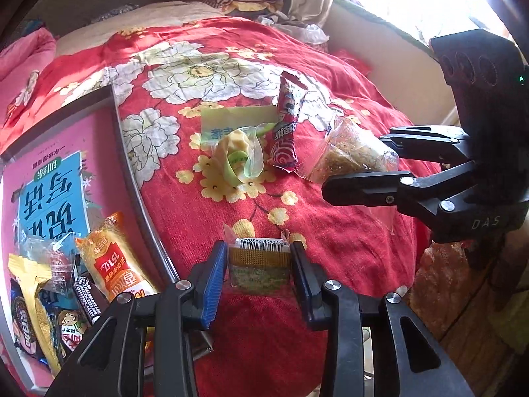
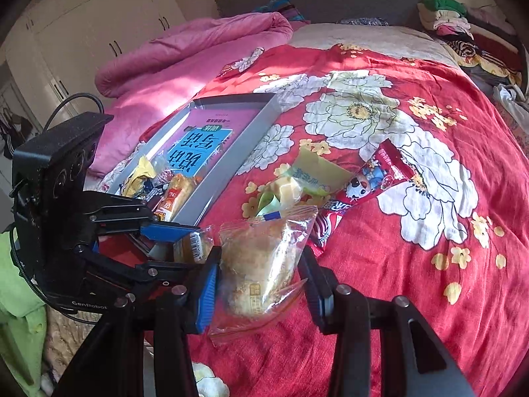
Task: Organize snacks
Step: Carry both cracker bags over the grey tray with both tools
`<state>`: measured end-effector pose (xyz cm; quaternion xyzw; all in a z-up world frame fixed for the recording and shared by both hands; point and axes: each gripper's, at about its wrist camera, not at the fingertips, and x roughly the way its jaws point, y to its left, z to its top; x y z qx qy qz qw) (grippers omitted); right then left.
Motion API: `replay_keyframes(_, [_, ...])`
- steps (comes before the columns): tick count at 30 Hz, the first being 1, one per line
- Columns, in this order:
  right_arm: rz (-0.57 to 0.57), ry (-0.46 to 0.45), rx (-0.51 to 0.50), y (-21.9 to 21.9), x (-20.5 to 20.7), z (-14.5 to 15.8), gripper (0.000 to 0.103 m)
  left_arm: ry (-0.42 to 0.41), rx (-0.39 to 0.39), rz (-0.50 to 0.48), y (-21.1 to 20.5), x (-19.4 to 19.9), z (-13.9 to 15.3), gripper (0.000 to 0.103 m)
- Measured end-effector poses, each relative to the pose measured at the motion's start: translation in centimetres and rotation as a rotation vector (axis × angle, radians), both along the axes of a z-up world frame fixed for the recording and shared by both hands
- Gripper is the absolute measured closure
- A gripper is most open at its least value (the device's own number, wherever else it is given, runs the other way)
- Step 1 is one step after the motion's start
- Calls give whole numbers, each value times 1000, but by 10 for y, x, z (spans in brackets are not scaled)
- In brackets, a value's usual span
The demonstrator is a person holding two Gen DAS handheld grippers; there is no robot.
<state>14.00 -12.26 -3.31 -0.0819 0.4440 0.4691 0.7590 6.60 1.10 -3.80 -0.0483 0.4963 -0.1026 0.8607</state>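
My left gripper [image 1: 258,264] is shut on a small brown barcoded snack packet [image 1: 259,264], held above the red floral bedspread; it also shows in the right wrist view [image 2: 193,248]. My right gripper [image 2: 259,264] has its jaws around a clear-bagged pastry [image 2: 261,261], also seen in the left wrist view [image 1: 350,152]; whether the pads press it I cannot tell. A red candy packet [image 1: 286,129] and a green-wrapped pale snack [image 1: 239,152] lie on the bedspread. A grey tray [image 1: 139,178] at left holds several snacks [image 1: 109,261].
A pink book [image 2: 201,139] lies inside the tray. A pink quilt [image 2: 185,49] is bunched behind the tray. Folded clothes [image 2: 453,23] are piled at the head of the bed. White wardrobes [image 2: 82,26] stand at far left. The bed edge [image 1: 380,53] runs along the right.
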Motion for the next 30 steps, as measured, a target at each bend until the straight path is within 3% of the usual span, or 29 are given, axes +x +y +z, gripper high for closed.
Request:
replay_keyframes(8, [-38, -4, 93, -7, 2, 12, 57, -73, -33, 84, 25, -9, 26, 63])
replay_keyframes(17, [-41, -61, 208, 5, -16, 31, 57, -141, -32, 251, 82, -36, 52, 63])
replay_keyframes(30, [-41, -105, 270, 37, -44, 44, 57, -202, 27, 465, 155, -83, 73, 63])
